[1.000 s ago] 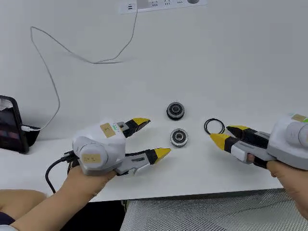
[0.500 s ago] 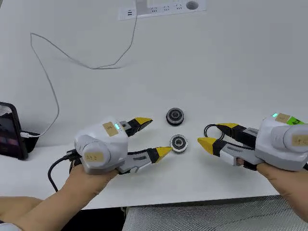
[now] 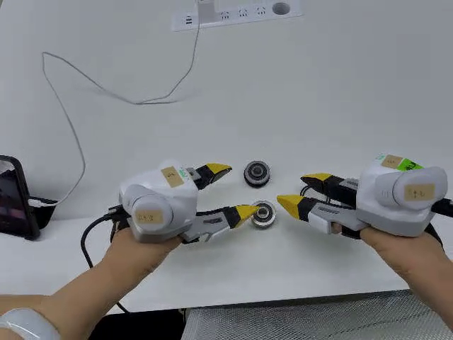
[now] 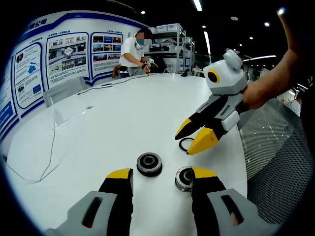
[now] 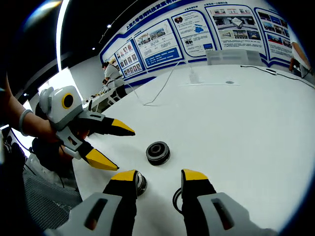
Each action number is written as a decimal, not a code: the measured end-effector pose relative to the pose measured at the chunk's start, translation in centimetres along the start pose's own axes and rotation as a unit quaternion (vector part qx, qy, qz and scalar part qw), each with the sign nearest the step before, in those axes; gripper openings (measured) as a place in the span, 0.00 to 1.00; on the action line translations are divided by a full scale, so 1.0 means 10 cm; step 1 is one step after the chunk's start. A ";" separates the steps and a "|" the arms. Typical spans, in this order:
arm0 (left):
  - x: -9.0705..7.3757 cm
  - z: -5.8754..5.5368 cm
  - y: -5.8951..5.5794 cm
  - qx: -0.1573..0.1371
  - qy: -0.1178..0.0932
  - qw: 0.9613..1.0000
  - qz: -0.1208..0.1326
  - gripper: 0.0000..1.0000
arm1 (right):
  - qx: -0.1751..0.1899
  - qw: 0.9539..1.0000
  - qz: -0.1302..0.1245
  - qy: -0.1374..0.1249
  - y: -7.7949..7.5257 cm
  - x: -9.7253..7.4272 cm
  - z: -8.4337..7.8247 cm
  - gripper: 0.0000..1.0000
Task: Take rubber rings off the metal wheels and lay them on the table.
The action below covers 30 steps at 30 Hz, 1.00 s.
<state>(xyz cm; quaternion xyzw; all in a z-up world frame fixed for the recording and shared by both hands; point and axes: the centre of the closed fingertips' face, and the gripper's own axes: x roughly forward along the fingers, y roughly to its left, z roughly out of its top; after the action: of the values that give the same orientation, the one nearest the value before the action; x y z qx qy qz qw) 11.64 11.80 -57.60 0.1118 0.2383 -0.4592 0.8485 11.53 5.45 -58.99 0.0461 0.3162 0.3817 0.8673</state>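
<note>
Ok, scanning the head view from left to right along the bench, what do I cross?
phone → left gripper → nearer metal wheel → right gripper

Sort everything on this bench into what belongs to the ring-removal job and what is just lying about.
Job in hand:
near metal wheel
far metal wheel
loose rubber ring, lying on the table
left gripper and right gripper, both open

Lying about:
phone at the left edge
white cable
power strip at the back
</note>
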 end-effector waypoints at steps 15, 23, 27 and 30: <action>0.16 0.04 0.09 0.013 0.014 1.000 -0.002 0.40 | -0.008 1.000 0.010 0.010 0.00 0.11 0.01 0.32; 0.25 0.04 0.14 0.027 0.028 0.999 -0.003 0.34 | -0.006 1.000 0.013 0.004 0.01 0.16 0.07 0.28; 0.28 0.04 0.14 0.030 0.030 0.999 -0.005 0.29 | -0.002 1.000 0.013 0.003 0.02 0.17 0.09 0.28; 0.31 0.04 0.14 0.031 0.031 0.999 -0.006 0.28 | 0.002 1.000 0.013 0.002 0.02 0.18 0.09 0.27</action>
<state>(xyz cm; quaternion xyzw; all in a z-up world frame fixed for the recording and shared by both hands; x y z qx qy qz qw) 14.37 10.16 -58.85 0.1506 0.2509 -0.4680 0.8339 12.86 6.94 -59.08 0.0517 0.3178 0.3919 0.8618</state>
